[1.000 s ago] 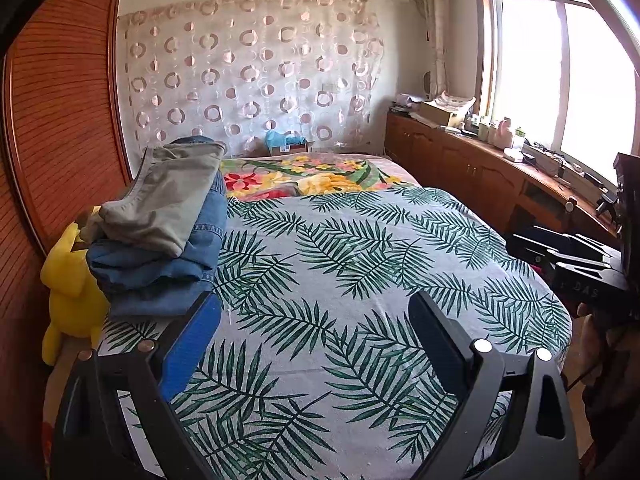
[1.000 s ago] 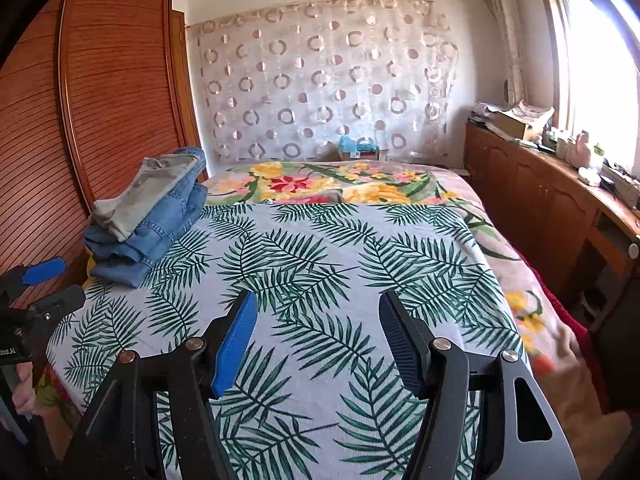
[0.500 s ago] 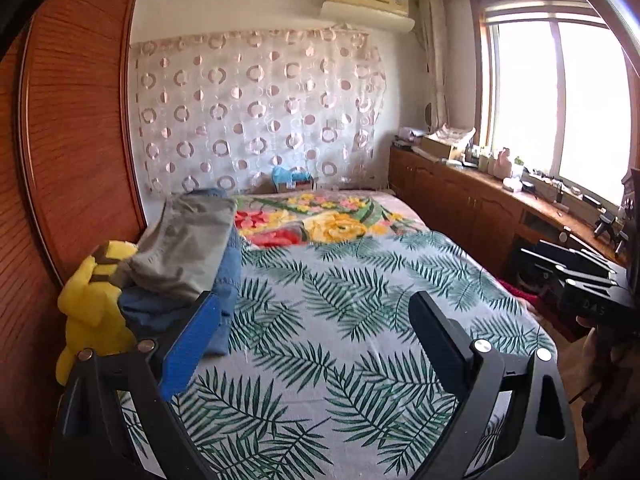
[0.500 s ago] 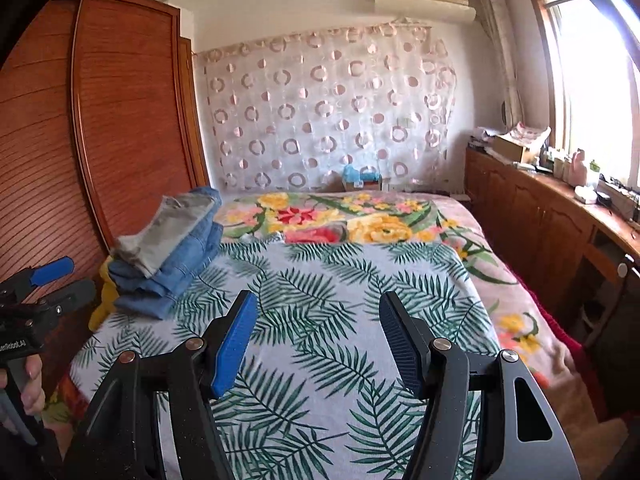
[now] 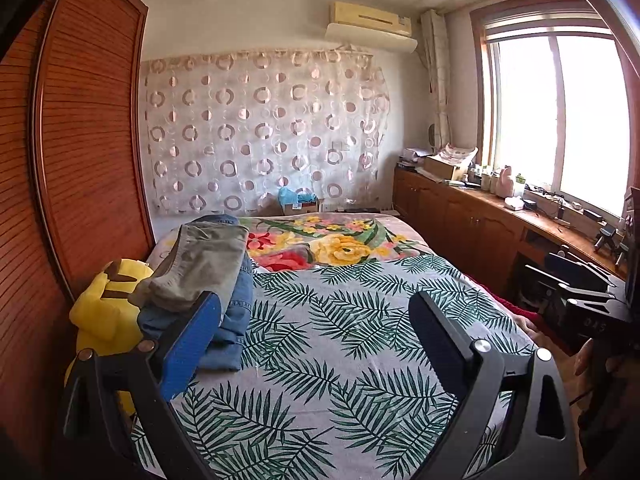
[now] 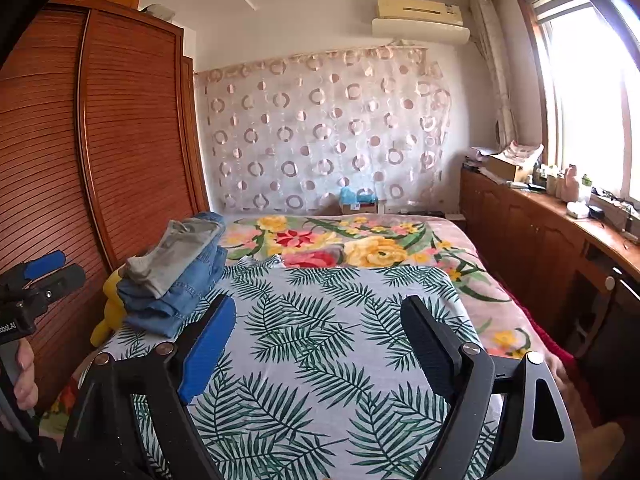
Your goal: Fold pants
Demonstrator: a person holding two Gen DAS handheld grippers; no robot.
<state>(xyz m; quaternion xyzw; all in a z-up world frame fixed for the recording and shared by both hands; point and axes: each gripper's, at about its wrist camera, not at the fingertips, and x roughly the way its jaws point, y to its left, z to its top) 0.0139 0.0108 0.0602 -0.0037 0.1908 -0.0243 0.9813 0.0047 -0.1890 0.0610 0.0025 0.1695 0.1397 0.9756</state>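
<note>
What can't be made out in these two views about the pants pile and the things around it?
- Stacked pants: how many jeans lie under the grey pair; folds overlap, and the left gripper covers the pile's front in the left wrist view.
- Yellow plush toy: mostly hidden behind the pile, both views.
- Windowsill items: too small, washed out by window glare.
- Unfolded pants: none in frame.
</note>
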